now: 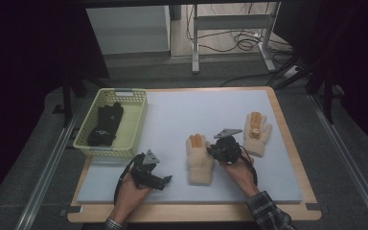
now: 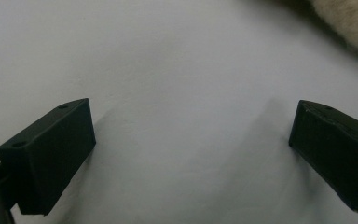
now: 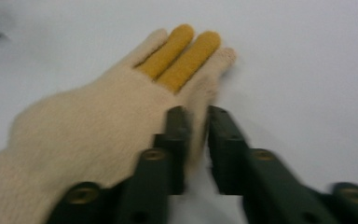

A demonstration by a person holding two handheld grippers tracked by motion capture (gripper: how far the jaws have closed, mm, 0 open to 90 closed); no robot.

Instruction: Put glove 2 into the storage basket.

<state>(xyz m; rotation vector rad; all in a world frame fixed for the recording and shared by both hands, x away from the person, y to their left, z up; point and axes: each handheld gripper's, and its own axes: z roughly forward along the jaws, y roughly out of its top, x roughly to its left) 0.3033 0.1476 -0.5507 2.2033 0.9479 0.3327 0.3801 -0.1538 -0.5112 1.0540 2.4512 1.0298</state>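
Cream fleece: I see two gloves on the pale blue mat [image 1: 172, 124] that covers the wooden desk [image 1: 287, 129].
Near glove [image 1: 199, 160]: lies flat at centre of the mat, cuff toward me, two orange fingers pointing to 12 o'clock; in the right gripper view it [image 3: 98, 130] spreads to 10 o'clock of the fingers.
Far glove [image 1: 257, 132]: lies flat at 2 o'clock of the near glove, apart from it, orange patch on its fingers.
Right gripper [image 1: 216, 149]: held in the right hand [image 1: 239, 170], at the near glove's right edge.
Right fingers [image 3: 177, 140]: I read them drawn close, pinching the fleece edge of the near glove between them.
Left gripper [image 1: 165, 180]: held in the left hand [image 1: 132, 189], low over the mat at 8 o'clock of the near glove.
Left fingers [image 2: 51, 154]: spread wide, bare mat between them; a corner of fleece shows at 1 o'clock.
Basket [image 1: 136, 124]: yellow-green, at 10 o'clock on the desk.
Black glove [image 1: 106, 123]: lies inside the basket.
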